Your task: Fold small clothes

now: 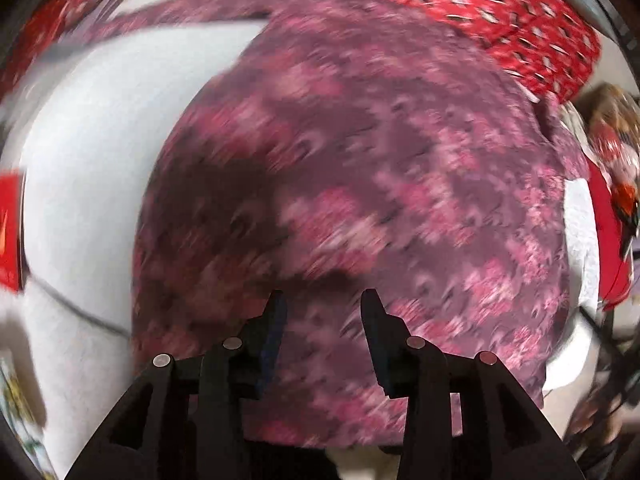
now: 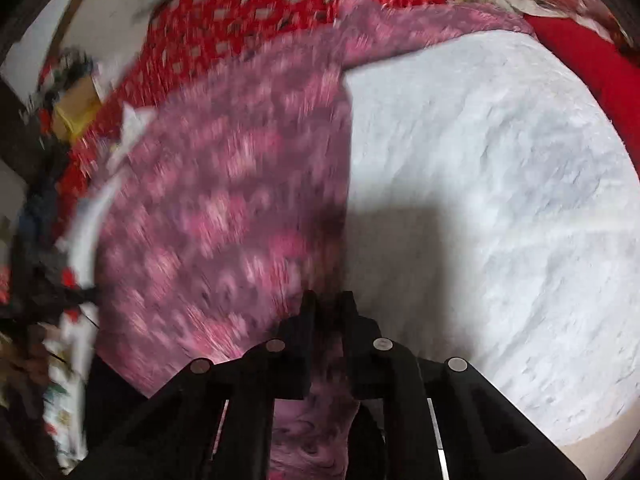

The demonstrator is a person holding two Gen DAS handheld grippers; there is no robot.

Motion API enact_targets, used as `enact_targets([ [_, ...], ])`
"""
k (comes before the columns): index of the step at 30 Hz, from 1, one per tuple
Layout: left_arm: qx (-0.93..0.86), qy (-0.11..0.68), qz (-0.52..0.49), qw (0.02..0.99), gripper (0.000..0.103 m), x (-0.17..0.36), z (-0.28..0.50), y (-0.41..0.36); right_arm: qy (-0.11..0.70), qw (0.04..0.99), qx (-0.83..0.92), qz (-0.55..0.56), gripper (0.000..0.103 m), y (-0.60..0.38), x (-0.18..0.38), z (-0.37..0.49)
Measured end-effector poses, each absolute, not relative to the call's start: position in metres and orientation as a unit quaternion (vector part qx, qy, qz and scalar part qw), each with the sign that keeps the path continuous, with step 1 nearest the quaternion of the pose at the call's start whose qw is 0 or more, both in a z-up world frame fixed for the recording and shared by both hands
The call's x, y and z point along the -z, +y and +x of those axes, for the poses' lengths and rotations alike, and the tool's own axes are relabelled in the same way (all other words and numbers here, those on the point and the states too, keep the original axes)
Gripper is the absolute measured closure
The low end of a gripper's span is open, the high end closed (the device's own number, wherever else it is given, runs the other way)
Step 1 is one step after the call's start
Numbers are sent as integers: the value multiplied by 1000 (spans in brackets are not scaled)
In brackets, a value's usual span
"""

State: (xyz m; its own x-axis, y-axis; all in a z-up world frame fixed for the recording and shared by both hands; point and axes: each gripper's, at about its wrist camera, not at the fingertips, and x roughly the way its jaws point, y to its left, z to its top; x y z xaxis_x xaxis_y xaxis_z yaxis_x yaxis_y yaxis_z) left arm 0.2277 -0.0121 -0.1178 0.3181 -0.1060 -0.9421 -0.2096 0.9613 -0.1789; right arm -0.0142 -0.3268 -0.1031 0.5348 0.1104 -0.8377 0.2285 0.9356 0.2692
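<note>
Garment (image 1: 360, 184): pink-and-mauve print, spread on the white cover (image 1: 92, 152). Both views are motion-blurred, so we can't read fine detail.

Left gripper (image 1: 324, 300): fingers apart, nothing between them, garment lying flat below. We see no cloth pinched there.

Right gripper (image 2: 329, 300): fingers nearly together, narrow gap. Cloth shows in that gap and bunches below the fingers (pink folds near the bottom of the right view), but we can't tell whether the pads press on it.

Edges:
- In the left view the garment's left edge runs as a curve against the white cover, with a narrow strip (image 1: 192, 8) stretching off to the upper left.
- In the right view its right edge runs straight up from the fingertips, then turns right along the top of the cover.
- Far side touches or overlaps a red patterned cloth (image 2: 280, 4); we can't tell which lies on top.

Open room: the wide bare cover right of the garment in the right view, and a smaller bare patch left of it in the left view. Clutter (image 2: 68, 92) crowds the left rim of the right view.
</note>
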Motion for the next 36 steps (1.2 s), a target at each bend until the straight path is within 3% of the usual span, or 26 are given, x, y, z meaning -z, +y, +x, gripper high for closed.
enact_targets([
  [1, -32, 579, -128, 805, 65, 117, 237, -18, 460, 864, 52, 199, 83, -350, 89, -10],
  [3, -31, 568, -112, 815, 64, 112, 259, -29, 420, 869, 88, 248, 58, -397, 69, 1],
  [10, -26, 552, -94, 828, 61, 117, 328, -64, 329, 840, 216, 372, 55, -553, 61, 74],
  [12, -26, 552, -84, 829, 61, 130, 349, -75, 311, 831, 235, 397, 50, -583, 69, 98],
  [22, -11, 538, -74, 840, 56, 153, 405, -92, 272, 812, 275, 438, 41, -651, 122, 213],
  [23, -10, 534, -73, 842, 56, 153, 413, -93, 269, 819, 274, 426, 47, -652, 121, 219],
  [24, -10, 531, -73, 844, 56, 151, 414, -93, 275, 826, 267, 413, 72, -651, 118, 223],
  [26, -16, 520, -70, 851, 56, 147, 426, -90, 288, 840, 263, 378, 86, -651, 108, 226],
  [29, -37, 507, -90, 857, 55, 145, 441, -77, 242, 864, 271, 349, 92, -651, 77, 201],
  [31, -54, 499, -115, 857, 49, 147, 450, -65, 218, 859, 307, 347, 93, -661, 64, 178],
  [36, -78, 501, -153, 848, 48, 165, 466, -47, 249, 836, 346, 345, 95, -662, 63, 159],
])
